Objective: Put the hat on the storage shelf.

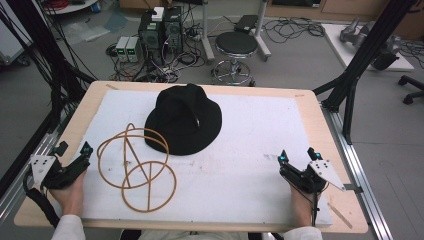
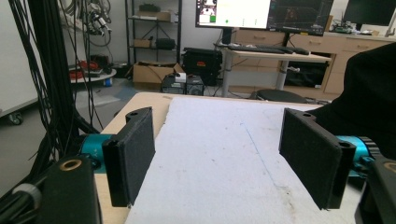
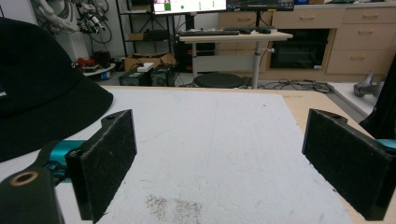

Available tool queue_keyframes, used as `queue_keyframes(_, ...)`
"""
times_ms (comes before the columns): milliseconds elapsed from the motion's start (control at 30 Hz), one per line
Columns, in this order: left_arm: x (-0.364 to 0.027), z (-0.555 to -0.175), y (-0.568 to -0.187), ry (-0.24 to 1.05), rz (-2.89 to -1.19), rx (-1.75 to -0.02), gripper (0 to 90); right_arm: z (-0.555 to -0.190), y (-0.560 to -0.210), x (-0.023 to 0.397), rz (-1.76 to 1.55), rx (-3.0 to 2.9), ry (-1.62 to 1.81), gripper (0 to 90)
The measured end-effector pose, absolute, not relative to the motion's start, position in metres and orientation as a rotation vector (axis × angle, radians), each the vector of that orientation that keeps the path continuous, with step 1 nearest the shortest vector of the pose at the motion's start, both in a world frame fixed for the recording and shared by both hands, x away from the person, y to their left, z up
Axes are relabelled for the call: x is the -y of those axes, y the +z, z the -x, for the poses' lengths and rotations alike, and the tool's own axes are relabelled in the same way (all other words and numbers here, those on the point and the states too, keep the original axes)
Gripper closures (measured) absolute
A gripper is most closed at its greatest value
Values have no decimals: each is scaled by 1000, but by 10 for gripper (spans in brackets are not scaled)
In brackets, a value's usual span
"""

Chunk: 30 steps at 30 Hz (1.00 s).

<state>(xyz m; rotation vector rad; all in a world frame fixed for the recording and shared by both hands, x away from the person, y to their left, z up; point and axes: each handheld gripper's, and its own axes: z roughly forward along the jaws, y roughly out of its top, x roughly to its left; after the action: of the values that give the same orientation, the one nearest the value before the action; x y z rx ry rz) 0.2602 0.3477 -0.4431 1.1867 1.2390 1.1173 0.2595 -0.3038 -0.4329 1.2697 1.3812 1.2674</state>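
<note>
Left gripper (image 1: 74, 156): high view, jaws apart, empty, resting at the table's (image 1: 310, 107) near-left corner.
Right gripper (image 1: 298, 157): jaws apart, empty, near-right.
Progress: nothing begun; black bucket hat (image 1: 184, 120) untouched mid-table, crown up, brim flat, no clear long axis.
Wire hat stand (image 1: 136, 167): beside hat, lying tipped.
Left gripper view: jaws wide over white mat (image 2: 219, 163).
Right gripper view: hat (image 3: 37, 88) well ahead-left.

left hand-held gripper (image 1: 74, 148): jaws wide apart | right hand-held gripper (image 1: 298, 154): jaws wide apart

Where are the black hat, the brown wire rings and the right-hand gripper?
black hat (image 1: 182, 112): high view, on its crown.
brown wire rings (image 1: 149, 208): high view, nearest ring's lower rim.
right gripper (image 1: 297, 153): high view, between its fingertips.
</note>
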Motion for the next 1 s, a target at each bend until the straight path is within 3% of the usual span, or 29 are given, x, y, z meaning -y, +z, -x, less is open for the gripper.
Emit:
queue_keyframes(533,-348,-261,-444,1103,-1183,-1244,270,-265,-433,306,-1262,-1439,1310,92)
queue_keyframes(1000,-345,-267,-445,1099,-1209,-1232,270,-274,-409,308,-1241,-1466,1392,92)
